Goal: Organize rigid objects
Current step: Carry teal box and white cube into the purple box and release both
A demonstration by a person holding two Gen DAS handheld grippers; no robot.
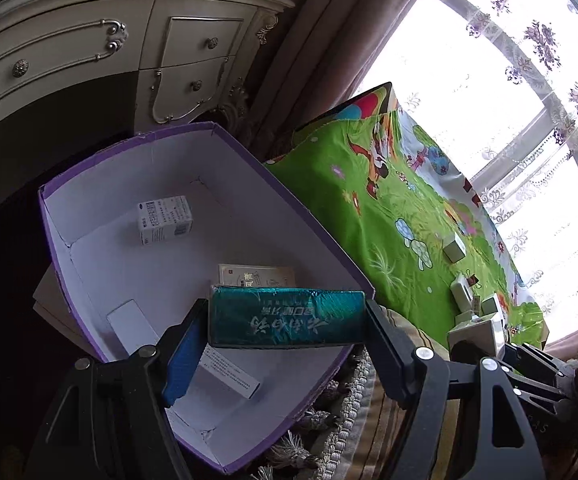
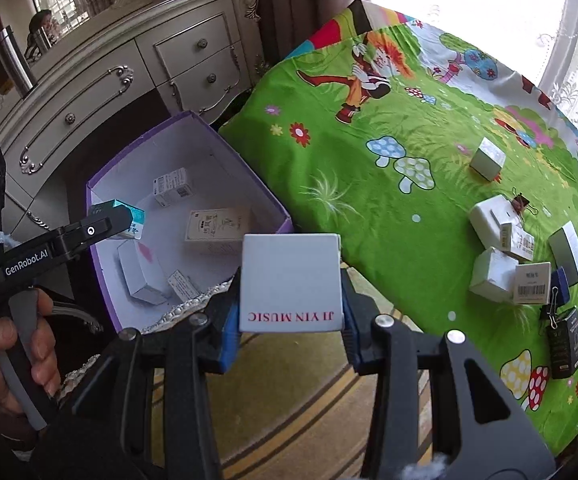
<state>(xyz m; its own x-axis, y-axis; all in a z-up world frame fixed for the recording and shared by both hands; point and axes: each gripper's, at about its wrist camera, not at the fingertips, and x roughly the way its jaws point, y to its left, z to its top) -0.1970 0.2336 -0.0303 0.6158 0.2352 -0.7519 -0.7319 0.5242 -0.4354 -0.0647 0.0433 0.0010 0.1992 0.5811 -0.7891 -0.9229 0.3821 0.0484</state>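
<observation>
My left gripper (image 1: 285, 320) is shut on a teal box (image 1: 287, 317) and holds it over the open purple-edged cardboard box (image 1: 225, 148). In the right wrist view the left gripper (image 2: 119, 218) and its teal box (image 2: 129, 216) hang over the cardboard box's (image 2: 217, 136) left rim. My right gripper (image 2: 291, 296) is shut on a white box printed "JI YIN MUSIC" (image 2: 291, 280), just right of the cardboard box. Inside lie a small white barcode box (image 1: 165, 220), a cream box (image 1: 255, 276) and white boxes (image 2: 141, 276).
A table with a green cartoon cloth (image 2: 369, 200) holds several small white boxes (image 2: 493, 276), a black box (image 2: 565, 344) and binder clips (image 2: 523, 202). A cream dresser (image 2: 129, 64) stands behind. A striped rug (image 2: 289, 400) lies below. Curtained window (image 1: 489, 80) at right.
</observation>
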